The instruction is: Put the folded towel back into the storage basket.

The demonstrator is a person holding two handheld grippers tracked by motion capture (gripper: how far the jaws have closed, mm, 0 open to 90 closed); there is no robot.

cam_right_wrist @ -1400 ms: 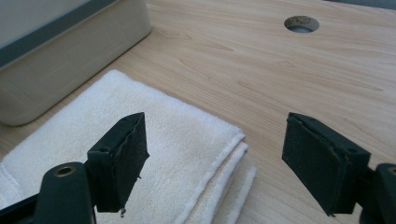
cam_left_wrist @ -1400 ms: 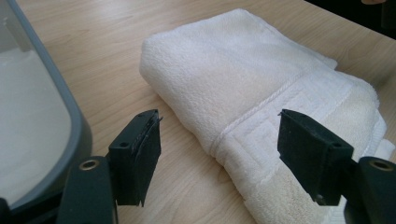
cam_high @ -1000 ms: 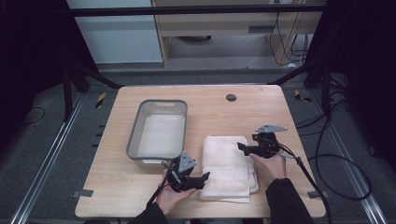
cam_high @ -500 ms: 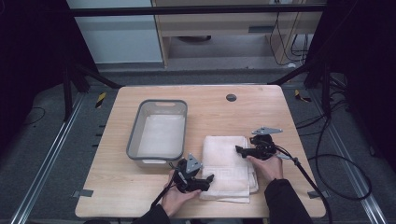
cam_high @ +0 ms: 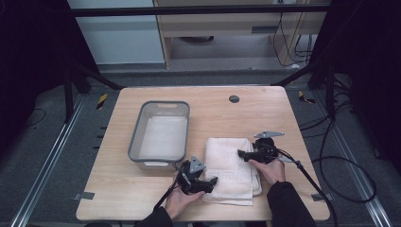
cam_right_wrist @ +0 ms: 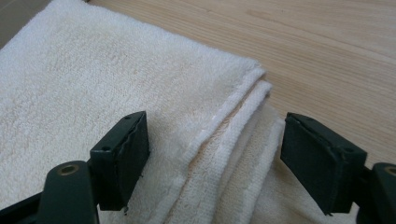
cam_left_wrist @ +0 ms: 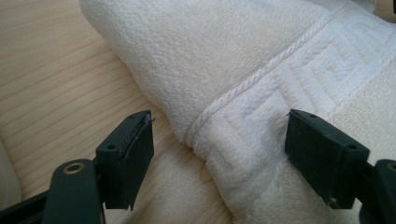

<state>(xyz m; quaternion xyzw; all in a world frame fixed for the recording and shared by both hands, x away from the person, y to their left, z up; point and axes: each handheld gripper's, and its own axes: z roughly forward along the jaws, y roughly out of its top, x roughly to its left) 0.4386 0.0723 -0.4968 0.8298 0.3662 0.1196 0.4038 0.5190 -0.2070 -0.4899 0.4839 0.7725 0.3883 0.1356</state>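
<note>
Your folded white towel [cam_high: 231, 168] lies flat on the wooden counter [cam_high: 265, 109], just right of the grey plastic bin [cam_high: 161, 130]. Its long axis runs from the counter's near edge toward the far edge, with its patterned border at the near end. Your left hand-held gripper [cam_high: 212, 180] sits at the towel's near left corner; its jaws have just been opening and stand spread, with the corded border fold between them but not pinched. Your right hand-held gripper [cam_high: 242, 153] is at the towel's right edge, jaws spread astride the stacked layers.
</note>
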